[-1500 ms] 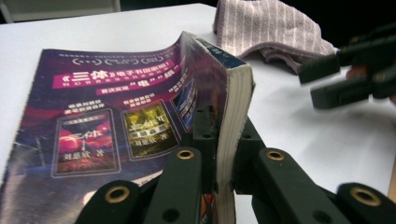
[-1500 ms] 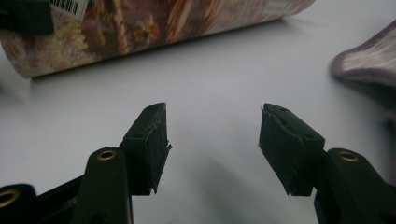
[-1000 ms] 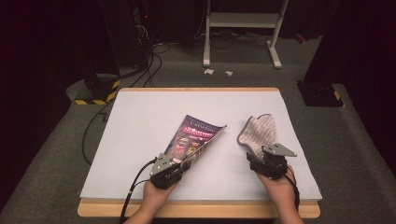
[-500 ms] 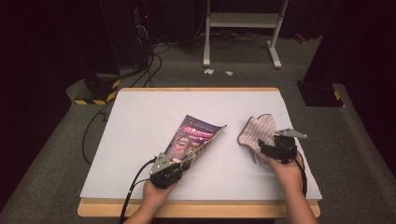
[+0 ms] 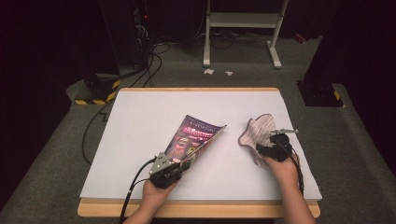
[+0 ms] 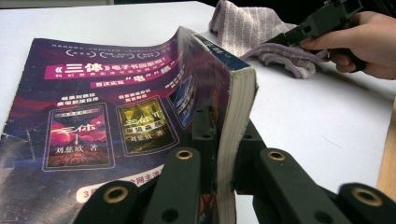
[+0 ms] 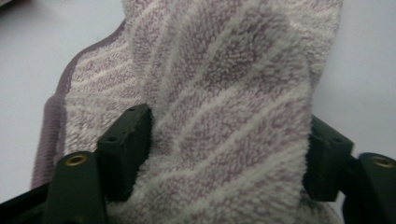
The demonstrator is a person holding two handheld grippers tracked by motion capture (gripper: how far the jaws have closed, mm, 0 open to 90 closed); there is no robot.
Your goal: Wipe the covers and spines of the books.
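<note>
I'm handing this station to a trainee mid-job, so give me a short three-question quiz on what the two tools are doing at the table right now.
1. True or false: the left tool is clamped on the page block of the purple-covered paperback book, whose cover bows up off the white table.
2. What does the right tool hold? A) a cable B) the striped mauve-and-white terry cloth C) nothing
3. In the high view, on which side of the book does the cloth lie?

Key
1. True: one jaw sits each side of the pages.
2. B: the jaws close around a bunched fold of it.
3. On its right, apart from the book.
</note>
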